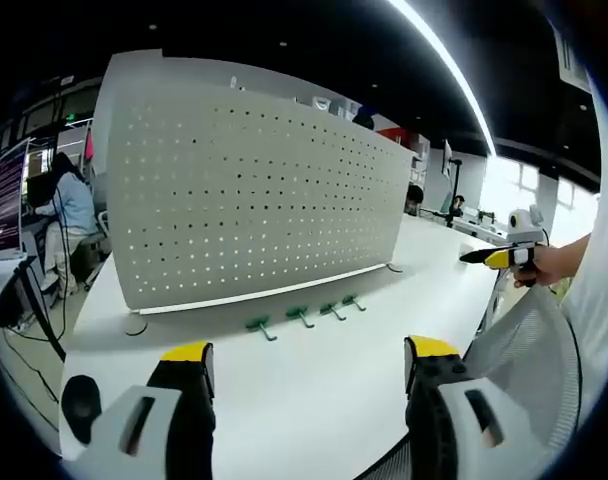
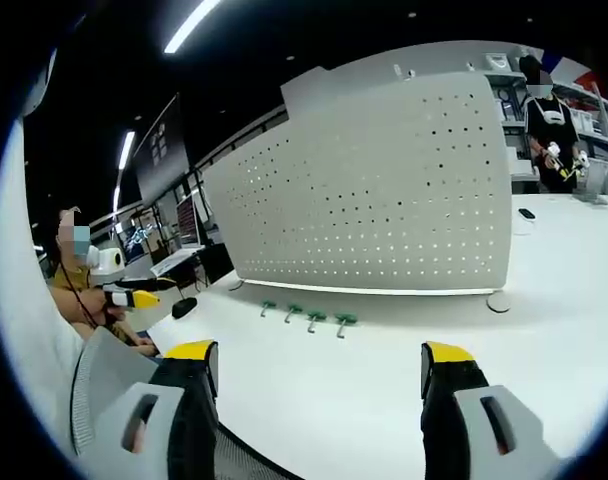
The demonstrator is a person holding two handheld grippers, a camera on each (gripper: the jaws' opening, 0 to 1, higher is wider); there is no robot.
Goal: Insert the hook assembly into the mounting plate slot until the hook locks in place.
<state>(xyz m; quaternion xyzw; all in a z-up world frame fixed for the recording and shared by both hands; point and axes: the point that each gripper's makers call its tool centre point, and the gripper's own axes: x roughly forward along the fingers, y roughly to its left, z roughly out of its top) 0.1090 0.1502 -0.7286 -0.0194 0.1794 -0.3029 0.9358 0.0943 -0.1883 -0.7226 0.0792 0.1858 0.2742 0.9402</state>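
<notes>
1. Four green hooks [image 1: 304, 317] lie in a short row on the white table [image 1: 314, 390], just in front of the foot of the pegboard; in the right gripper view the same hooks [image 2: 304, 318] sit in a row near the board's lower left end.
2. The pegboard [image 1: 244, 200], a white upright panel full of small holes, stands on the table behind the hooks; in the right gripper view the pegboard [image 2: 384, 190] has no hook set into it that I can make out.
3. The left gripper [image 1: 309, 365] hangs above the near part of the table, its two yellow-tipped jaws spread wide apart with nothing between them, well short of the hooks.
4. The right gripper [image 2: 319, 365] sits likewise over the table [image 2: 384, 400], its jaws spread wide and bare, with the hooks ahead between them.
5. At the right edge of the left gripper view a hand [image 1: 554, 265] grips the other tool; at the left edge of the right gripper view a hand [image 2: 94, 305] grips a yellow-tipped tool.
6. A mesh chair back [image 1: 524, 350] shows beside the table's near edge.
7. A seated person [image 1: 69, 210] works at a desk far to the left, and another person [image 2: 549, 130] stands beyond the pegboard.
</notes>
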